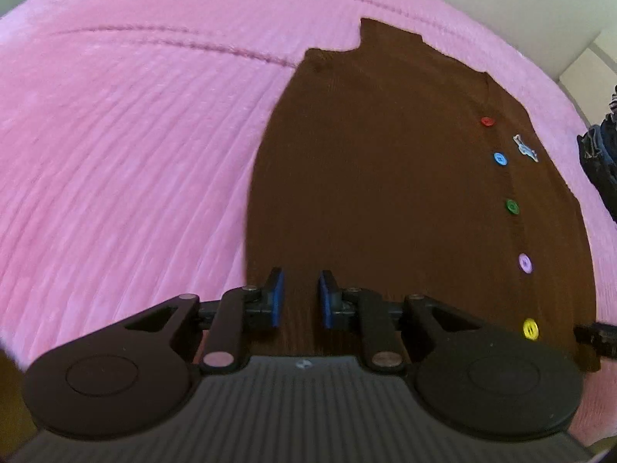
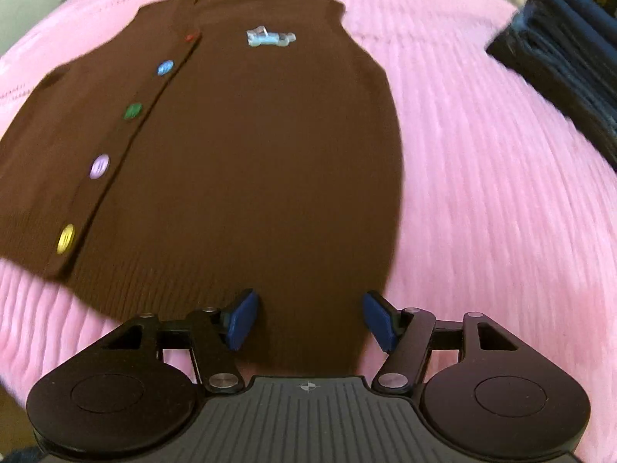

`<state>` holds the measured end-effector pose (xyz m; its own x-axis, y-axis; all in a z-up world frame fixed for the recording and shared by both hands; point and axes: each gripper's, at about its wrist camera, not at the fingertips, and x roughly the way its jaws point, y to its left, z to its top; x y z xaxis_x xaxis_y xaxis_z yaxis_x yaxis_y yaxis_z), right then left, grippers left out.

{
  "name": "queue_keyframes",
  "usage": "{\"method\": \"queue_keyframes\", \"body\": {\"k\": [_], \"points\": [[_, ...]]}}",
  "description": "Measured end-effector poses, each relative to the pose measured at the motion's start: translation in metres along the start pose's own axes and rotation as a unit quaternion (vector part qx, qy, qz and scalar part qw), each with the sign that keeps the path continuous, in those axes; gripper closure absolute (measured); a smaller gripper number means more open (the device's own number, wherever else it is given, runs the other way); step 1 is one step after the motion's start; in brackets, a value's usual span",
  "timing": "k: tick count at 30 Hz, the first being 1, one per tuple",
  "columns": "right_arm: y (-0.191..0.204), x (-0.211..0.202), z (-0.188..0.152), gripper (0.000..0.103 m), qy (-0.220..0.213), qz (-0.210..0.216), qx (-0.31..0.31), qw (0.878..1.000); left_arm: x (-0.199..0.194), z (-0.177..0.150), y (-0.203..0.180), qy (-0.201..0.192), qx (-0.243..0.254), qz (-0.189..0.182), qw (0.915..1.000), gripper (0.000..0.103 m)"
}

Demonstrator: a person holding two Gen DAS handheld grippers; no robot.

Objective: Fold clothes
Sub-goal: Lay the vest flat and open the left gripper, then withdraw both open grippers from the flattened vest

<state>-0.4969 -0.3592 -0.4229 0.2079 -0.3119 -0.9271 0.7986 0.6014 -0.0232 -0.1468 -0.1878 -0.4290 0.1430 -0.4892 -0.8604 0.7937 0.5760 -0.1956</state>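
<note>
Your left tongs [image 1: 300,297] hang narrowly parted and your right tongs [image 2: 310,320] gape wide, both empty above the brown cardigan [image 2: 246,146] lying flat on the pink blanket [image 2: 501,193].

dark folded clothes [image 2: 570,50] cut off at edge, blurred cardigan emblem [image 2: 270,37]

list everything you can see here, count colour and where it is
vest: 1, brown knit, flat on the cover, buttoned shut
buttons: 5, red, blue, green, lilac, yellow, in a row down the vest front
patch: 1, pale blue, on the vest chest beside the buttons
cover: 1, pink ribbed, under the vest
dark clothes: a pile, navy and black, at the cover's far right edge
left gripper: 1, black, blue pads, jaws narrowly apart over the vest
right gripper: 1, black, blue pads, jaws open over the hem
</note>
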Motion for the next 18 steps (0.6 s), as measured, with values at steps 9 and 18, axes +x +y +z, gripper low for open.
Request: {"method": "queue_keyframes", "body": {"k": [9,18], "points": [[-0.005,-0.081,0.004,0.039,0.064,0.056,0.020,0.996,-0.080,-0.012,-0.029,0.079,-0.029,0.041,0.9956,0.080],[0.002,-0.179,0.040,0.039,0.020,0.095,0.023,0.995,-0.185,0.016,-0.079,0.056,-0.004,0.043,0.9975,0.070]]}}
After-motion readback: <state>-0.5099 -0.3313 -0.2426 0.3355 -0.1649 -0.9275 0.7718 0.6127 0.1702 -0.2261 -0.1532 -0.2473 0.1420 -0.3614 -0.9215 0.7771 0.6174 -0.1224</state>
